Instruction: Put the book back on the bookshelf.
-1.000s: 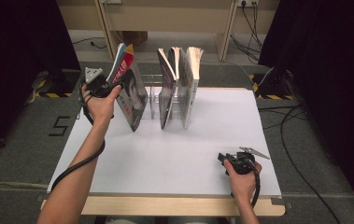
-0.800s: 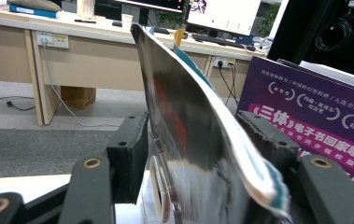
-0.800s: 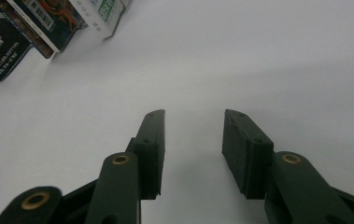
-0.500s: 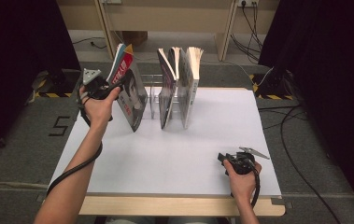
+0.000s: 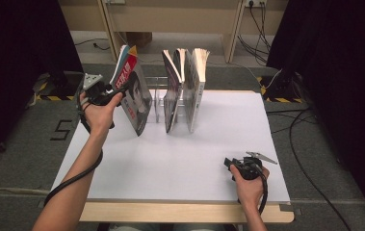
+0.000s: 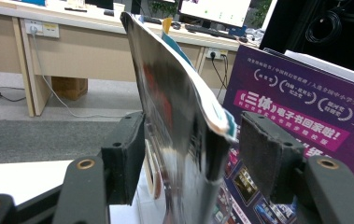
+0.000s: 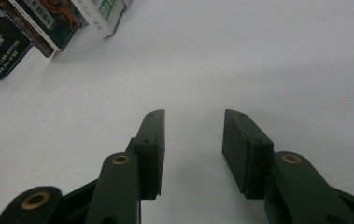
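A glossy book (image 5: 134,96) leans against a wire rack (image 5: 158,103) at the back left of the white table (image 5: 170,159). My left gripper (image 5: 117,90) reaches its top edge from the left. In the left gripper view the book's edge (image 6: 174,107) stands between the jaws of the left gripper (image 6: 191,135), which have just been opening. The right pad (image 6: 263,154) stands clear of the book, so the gripper is open. A purple cover (image 6: 300,112) shows beside it. My right gripper (image 5: 228,163) rests at the front right, open, with nothing between its fingers (image 7: 193,116).
Several more books (image 5: 185,91) stand upright in the rack just right of the leaning one; their lower corners (image 7: 48,18) show far ahead of the right gripper. Black curtains flank the table, and cables lie on the floor at the right.
The left hand has edged slightly to the left beside the leaning book, which keeps its lean. The right hand and its gripper have stayed put.
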{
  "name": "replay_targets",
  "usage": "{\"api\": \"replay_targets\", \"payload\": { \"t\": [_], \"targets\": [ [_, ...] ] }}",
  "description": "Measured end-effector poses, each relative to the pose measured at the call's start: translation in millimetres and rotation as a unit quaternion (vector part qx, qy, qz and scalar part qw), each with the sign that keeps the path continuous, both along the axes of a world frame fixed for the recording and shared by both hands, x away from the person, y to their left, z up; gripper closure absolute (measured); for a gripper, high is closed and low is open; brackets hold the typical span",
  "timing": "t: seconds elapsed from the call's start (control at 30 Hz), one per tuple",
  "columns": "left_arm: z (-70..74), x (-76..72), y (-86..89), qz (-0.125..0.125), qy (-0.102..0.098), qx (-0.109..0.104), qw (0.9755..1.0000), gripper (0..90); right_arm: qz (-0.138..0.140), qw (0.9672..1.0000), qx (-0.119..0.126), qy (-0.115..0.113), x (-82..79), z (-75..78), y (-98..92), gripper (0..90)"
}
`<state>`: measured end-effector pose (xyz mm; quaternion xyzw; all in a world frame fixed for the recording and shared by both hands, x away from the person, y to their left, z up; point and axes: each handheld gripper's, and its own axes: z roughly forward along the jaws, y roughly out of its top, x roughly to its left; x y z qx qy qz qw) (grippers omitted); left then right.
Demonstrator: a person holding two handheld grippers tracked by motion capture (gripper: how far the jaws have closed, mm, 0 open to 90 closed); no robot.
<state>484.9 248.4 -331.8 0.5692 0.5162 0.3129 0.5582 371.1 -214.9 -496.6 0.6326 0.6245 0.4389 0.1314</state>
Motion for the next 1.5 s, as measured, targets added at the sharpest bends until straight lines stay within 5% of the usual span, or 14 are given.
{"api": "replay_targets", "payload": {
  "t": [1.5],
  "targets": [
    [-18.7, -49.2, 13.0, -0.019, 0.016, 0.016, 0.9996, 36.4, -0.002, 1.0000, 0.000, 0.000, -0.9, 1.3, 1.2, 60.2]
  ]
}}
